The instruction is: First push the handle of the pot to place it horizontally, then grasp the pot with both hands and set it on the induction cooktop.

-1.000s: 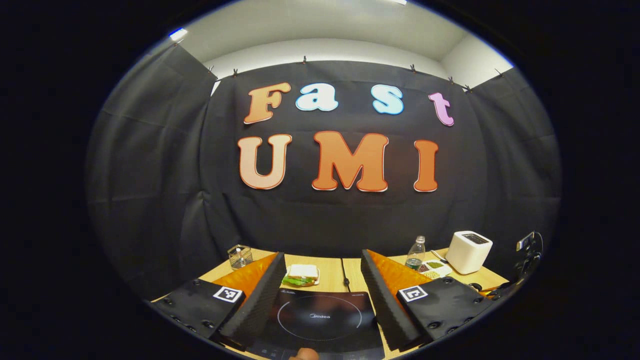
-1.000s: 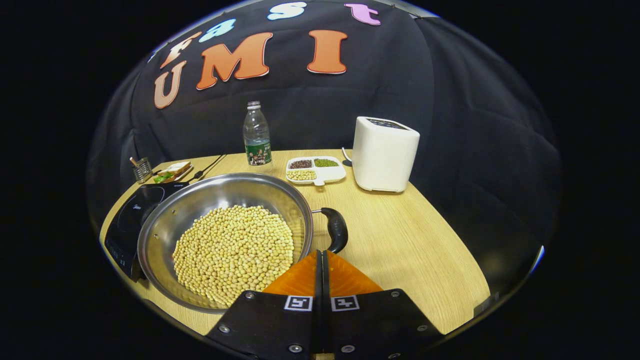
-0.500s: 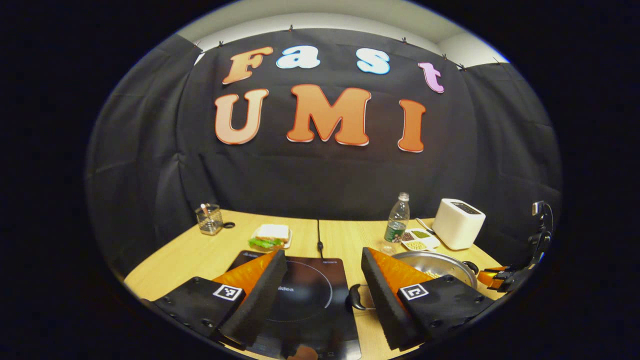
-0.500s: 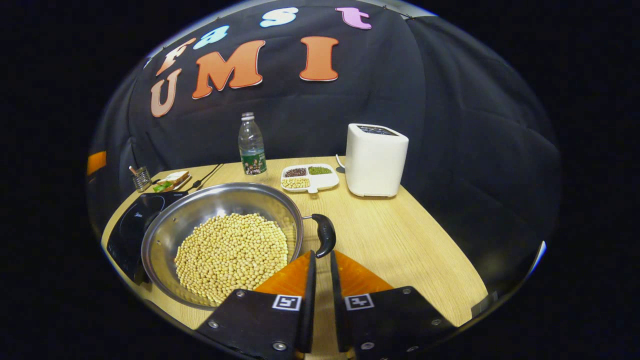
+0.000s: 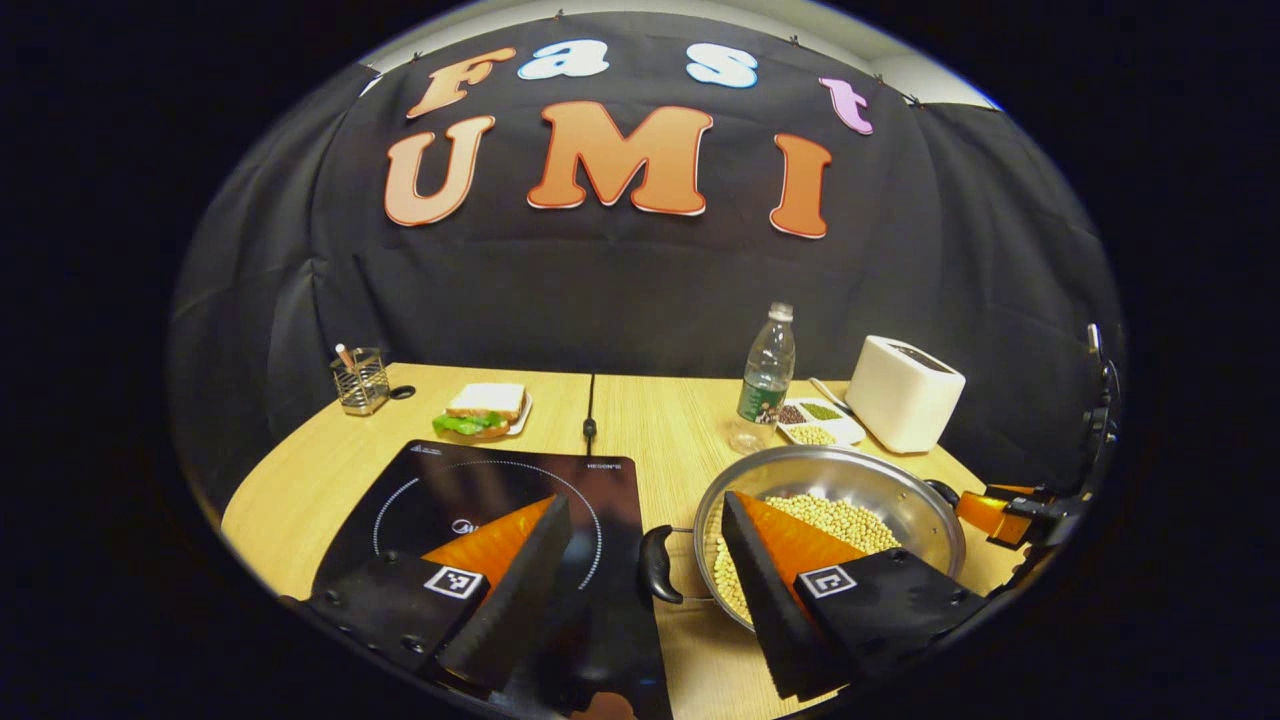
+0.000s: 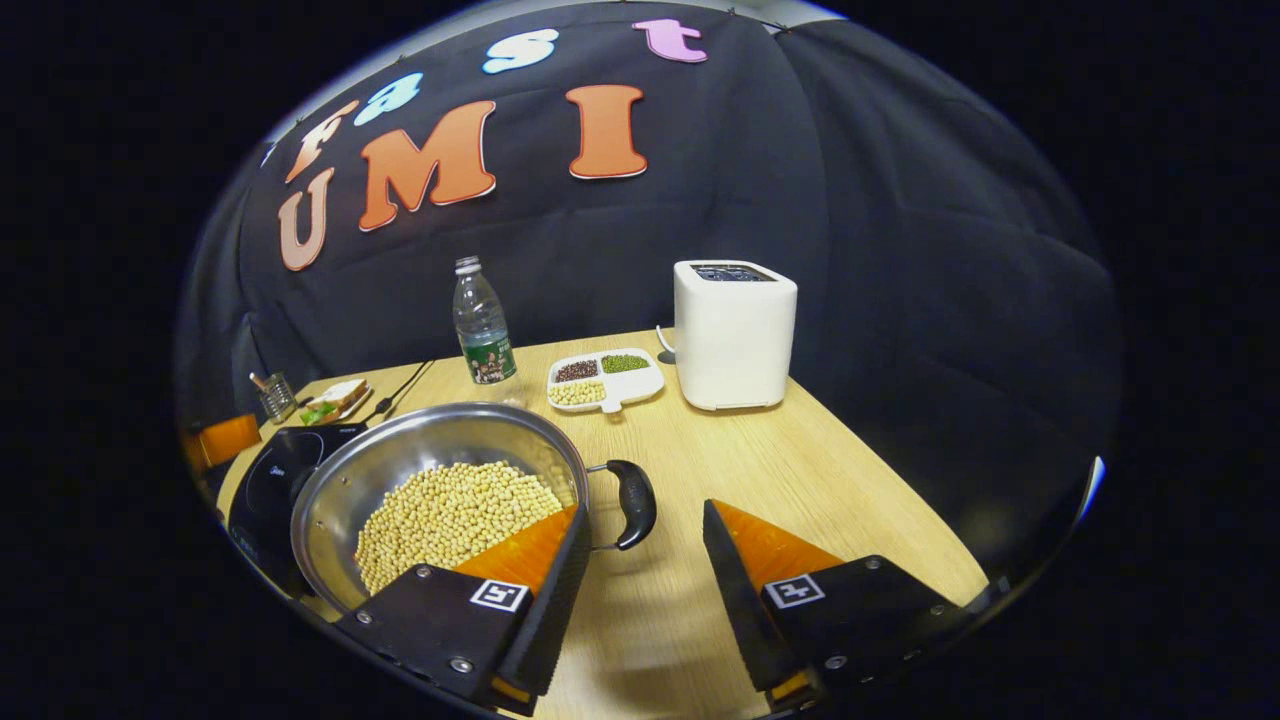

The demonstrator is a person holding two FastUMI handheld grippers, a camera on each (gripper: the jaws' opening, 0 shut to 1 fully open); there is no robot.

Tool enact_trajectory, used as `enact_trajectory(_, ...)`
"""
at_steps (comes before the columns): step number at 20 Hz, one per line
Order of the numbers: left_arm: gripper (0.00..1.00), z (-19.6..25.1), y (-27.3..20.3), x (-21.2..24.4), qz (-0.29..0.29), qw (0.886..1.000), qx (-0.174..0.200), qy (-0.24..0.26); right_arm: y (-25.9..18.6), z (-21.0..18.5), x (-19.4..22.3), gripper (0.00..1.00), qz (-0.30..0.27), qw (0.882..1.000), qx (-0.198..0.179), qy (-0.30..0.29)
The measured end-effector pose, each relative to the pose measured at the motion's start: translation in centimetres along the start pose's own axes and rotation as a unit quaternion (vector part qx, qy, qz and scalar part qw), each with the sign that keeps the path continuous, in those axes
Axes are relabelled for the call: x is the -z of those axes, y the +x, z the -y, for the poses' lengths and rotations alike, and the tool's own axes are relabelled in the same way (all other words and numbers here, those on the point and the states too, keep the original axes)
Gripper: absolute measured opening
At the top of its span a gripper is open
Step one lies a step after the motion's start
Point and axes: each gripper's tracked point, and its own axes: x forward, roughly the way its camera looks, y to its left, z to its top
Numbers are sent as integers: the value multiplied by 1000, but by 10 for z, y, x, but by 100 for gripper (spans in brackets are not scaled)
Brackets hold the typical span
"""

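A steel pot (image 6: 400, 470) holding yellow soybeans (image 6: 450, 510) stands on the wooden table, just right of the black induction cooktop (image 5: 480, 490). Its two black side handles point left (image 5: 655, 565) and right (image 6: 632, 502). My left gripper (image 5: 645, 520) is open, with the pot's left handle between its fingers and nothing touching. My right gripper (image 6: 640, 515) is open as well, its fingers either side of the right handle, a little short of it. The right gripper's orange finger (image 5: 985, 512) shows beyond the pot in the left gripper view.
Behind the pot stand a water bottle (image 6: 482, 325), a white divided dish of beans (image 6: 603, 378) and a white toaster (image 6: 733, 335). A sandwich plate (image 5: 485, 408) and a wire holder (image 5: 358, 380) sit at the back left. A cable (image 5: 590, 405) runs from the cooktop.
The right gripper has gone from shut to open and drawn back from the handle. The left gripper's view has tipped down and moved in, bringing the pot's left handle between its fingers.
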Motion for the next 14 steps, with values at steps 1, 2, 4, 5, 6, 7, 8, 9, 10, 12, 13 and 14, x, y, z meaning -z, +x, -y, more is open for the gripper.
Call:
enact_trajectory(1, 99, 3, 6, 7, -9, 1000, -2, 6, 3, -1, 0, 74, -2, 1000, -3, 5)
enact_trajectory(2, 99, 4, 12, 13, -17, 1000, -4, 12, 7, -3, 1, 76, -4, 1000, -6, 8)
enact_trajectory(4, 99, 8, 23, 24, -31, 999, -3, 18, 13, -8, 3, 79, -9, 1000, -12, 10)
enact_trajectory(5, 99, 10, 28, 29, -38, 999, -2, 19, 17, -11, 3, 81, -12, 1000, -15, 10)
enact_trajectory(6, 99, 11, 32, 32, -45, 999, -2, 19, 21, -13, 4, 82, -15, 1000, -17, 10)
enact_trajectory(7, 99, 11, 36, 38, -50, 999, -3, 20, 25, -14, 6, 83, -19, 1000, -19, 10)
enact_trajectory(8, 99, 10, 40, 43, -58, 998, -5, 23, 28, -16, 7, 84, -23, 999, -20, 10)
enact_trajectory(9, 99, 11, 43, 48, -66, 997, -7, 25, 32, -17, 8, 84, -27, 999, -23, 10)
enact_trajectory(10, 99, 11, 46, 51, -71, 997, -7, 25, 35, -19, 10, 84, -29, 999, -25, 9)
enact_trajectory(12, 99, 12, 48, 56, -81, 996, -6, 22, 41, -19, 14, 84, -38, 999, -27, 7)
enact_trajectory(13, 99, 12, 50, 58, -86, 996, -6, 21, 44, -19, 16, 84, -43, 999, -27, 6)
enact_trajectory(14, 99, 13, 53, 63, -93, 995, -6, 20, 46, -21, 18, 84, -48, 998, -30, 7)
